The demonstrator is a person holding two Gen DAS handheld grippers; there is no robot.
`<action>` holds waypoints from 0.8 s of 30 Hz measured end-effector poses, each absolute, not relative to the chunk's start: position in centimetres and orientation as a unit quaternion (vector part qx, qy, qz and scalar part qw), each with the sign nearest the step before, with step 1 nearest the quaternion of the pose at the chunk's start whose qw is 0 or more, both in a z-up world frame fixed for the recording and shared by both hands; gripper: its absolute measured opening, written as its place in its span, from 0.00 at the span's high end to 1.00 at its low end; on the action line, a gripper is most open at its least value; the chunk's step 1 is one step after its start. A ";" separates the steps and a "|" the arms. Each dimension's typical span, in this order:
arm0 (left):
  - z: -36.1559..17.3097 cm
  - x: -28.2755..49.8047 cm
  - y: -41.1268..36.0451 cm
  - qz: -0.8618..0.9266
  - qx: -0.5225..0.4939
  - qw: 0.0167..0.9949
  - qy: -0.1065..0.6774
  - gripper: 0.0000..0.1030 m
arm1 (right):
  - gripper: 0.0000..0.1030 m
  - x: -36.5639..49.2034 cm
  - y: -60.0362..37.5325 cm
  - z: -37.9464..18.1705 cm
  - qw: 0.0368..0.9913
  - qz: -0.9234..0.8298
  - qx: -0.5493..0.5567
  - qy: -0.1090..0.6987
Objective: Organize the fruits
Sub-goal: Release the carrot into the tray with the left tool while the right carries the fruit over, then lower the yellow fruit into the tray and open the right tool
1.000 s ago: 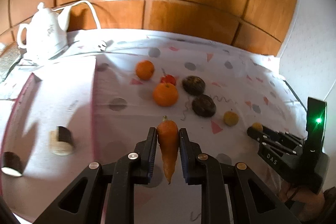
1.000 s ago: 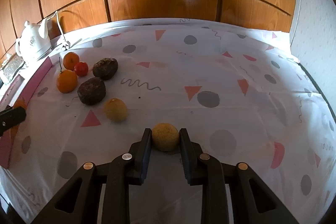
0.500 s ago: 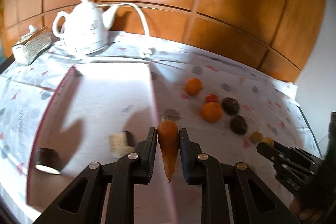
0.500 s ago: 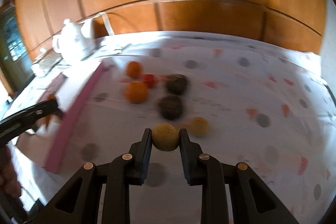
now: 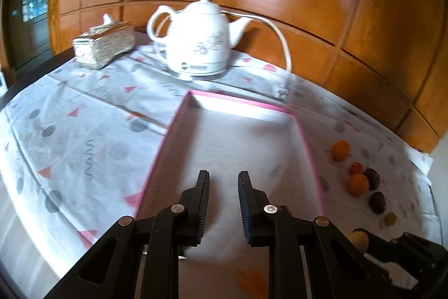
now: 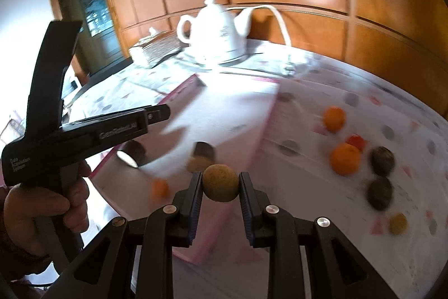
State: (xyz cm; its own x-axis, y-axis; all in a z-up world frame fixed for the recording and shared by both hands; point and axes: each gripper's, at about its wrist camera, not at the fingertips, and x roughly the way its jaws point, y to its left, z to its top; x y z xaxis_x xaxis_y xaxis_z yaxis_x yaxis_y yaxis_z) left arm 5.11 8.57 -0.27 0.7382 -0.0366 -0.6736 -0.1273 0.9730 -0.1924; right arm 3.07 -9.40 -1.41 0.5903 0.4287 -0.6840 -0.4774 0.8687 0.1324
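Note:
My left gripper [image 5: 224, 181] hovers over the pink-rimmed tray [image 5: 243, 102]. Its jaws stand close together with a narrow gap and nothing between them. An orange carrot [image 6: 159, 188] lies in the tray below it, showing as an orange blur [image 5: 250, 280] in the left wrist view. My right gripper [image 6: 219, 178] is shut on a round tan fruit [image 6: 220, 187], held above the tray's near pink rim [image 6: 252, 156]. On the cloth to the right lie two oranges [image 6: 345, 159], a small red fruit [image 6: 355, 142], two dark fruits [image 6: 382, 156] and a small yellow one [image 6: 398, 223].
A white kettle [image 5: 201, 38] with its cord and a silver tissue box [image 5: 103, 44] stand behind the tray. Two short dark cylinders [image 6: 131, 153] lie inside the tray. A hand [image 6: 42, 212] holds the left gripper's handle. Wooden panelling backs the table.
Both grippers swung left from the loose fruits to the tray. The carrot has left the left gripper's jaws and now lies in the tray. The right gripper still carries the tan fruit.

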 end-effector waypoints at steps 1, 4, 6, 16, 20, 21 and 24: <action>-0.4 5.0 8.9 0.031 -0.116 0.925 0.361 0.79 | 0.75 3.3 -8.8 -1.6 0.888 0.258 -0.032 0.379; -0.8 4.8 10.0 0.042 -0.124 0.922 0.363 0.79 | 0.75 3.4 -7.7 -2.1 0.886 0.260 -0.036 0.382; -1.1 4.6 10.5 0.047 -0.132 0.920 0.366 0.77 | 0.75 3.3 -7.3 -2.2 0.883 0.266 -0.036 0.384; -0.8 3.0 10.8 0.063 -0.133 0.923 0.356 0.45 | 0.50 3.2 -6.4 -2.9 0.883 0.253 -0.043 0.392; -0.1 2.2 10.1 0.079 -0.119 0.931 0.336 0.24 | 0.46 2.7 -6.7 -2.8 0.891 0.240 -0.045 0.382; 0.0 2.2 10.0 0.079 -0.117 0.932 0.334 0.19 | 0.45 2.5 -6.8 -2.6 0.896 0.232 -0.047 0.377; 0.5 1.9 9.5 0.074 -0.110 0.936 0.326 0.13 | 0.45 2.0 -7.5 -2.0 0.907 0.220 -0.043 0.357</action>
